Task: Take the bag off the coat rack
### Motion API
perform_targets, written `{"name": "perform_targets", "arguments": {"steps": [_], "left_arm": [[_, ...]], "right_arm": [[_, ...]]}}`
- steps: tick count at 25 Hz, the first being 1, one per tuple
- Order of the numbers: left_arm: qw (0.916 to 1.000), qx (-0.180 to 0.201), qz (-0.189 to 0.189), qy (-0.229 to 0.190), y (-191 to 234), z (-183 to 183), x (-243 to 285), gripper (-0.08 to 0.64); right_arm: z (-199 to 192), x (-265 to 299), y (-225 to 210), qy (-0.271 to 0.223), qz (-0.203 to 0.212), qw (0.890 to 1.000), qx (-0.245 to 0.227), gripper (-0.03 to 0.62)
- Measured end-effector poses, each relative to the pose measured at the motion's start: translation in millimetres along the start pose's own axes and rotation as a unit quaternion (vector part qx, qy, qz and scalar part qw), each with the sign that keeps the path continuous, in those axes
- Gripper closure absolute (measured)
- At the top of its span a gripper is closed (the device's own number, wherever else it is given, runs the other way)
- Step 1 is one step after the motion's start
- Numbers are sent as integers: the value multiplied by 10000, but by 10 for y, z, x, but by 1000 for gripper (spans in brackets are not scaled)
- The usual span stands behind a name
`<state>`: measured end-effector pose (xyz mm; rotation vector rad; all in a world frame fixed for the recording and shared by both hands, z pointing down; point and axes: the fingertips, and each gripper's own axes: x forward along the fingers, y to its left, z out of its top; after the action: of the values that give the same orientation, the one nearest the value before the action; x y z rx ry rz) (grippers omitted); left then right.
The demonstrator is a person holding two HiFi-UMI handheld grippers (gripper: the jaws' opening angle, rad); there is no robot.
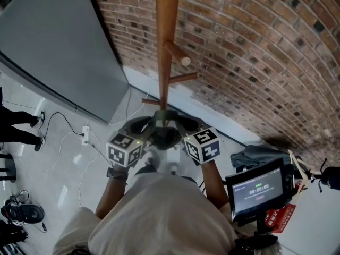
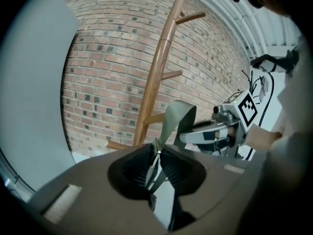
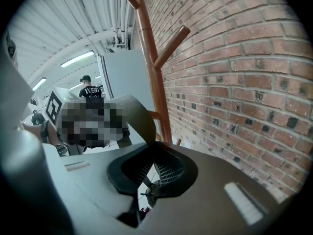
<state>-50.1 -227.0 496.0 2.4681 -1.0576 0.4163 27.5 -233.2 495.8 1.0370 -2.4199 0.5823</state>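
Observation:
The wooden coat rack point(image 1: 166, 41) stands against the brick wall, its pegs point(image 1: 177, 53) bare. The bag's olive strap point(image 2: 177, 116) arches between my two grippers just in front of the pole. My left gripper point(image 2: 157, 153) is shut on one end of the strap, at a metal ring. My right gripper point(image 3: 149, 153) is shut on the other end of the strap point(image 3: 131, 110). In the head view the left gripper point(image 1: 142, 129) and right gripper point(image 1: 186, 126) sit close together below the lowest pegs. The bag's dark body point(image 1: 164, 138) hangs between them, mostly hidden.
A grey panel point(image 1: 58, 47) leans on the brick wall point(image 1: 255, 47) at the left. Cables and a power strip point(image 1: 85, 135) lie on the white floor. A monitor on a stand point(image 1: 257, 189) is at the lower right. A person's legs point(image 1: 16, 126) show at the far left.

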Motion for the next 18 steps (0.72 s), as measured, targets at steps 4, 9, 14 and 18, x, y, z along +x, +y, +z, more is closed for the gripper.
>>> {"name": "perform_targets", "arguments": {"steps": [4,9,14,18], "left_arm": [[9999,11,-21,-162,-51,125,-81,503],[9990,82,-27,-438,-115,350,-203,503],[9972,13,-177,-729,-201,577,-346,503],[9938,26,-310,-1071,-291,788,-480,502]], "right_arm": [[168,-117,67,-191,111,9997,-89,584],[365,-244,162,-359,241,9986,-300,584],[591,-400,241,-689,364,9964,-339,584],[772,-537,311,-1035,508,9929,-299,584]]}}
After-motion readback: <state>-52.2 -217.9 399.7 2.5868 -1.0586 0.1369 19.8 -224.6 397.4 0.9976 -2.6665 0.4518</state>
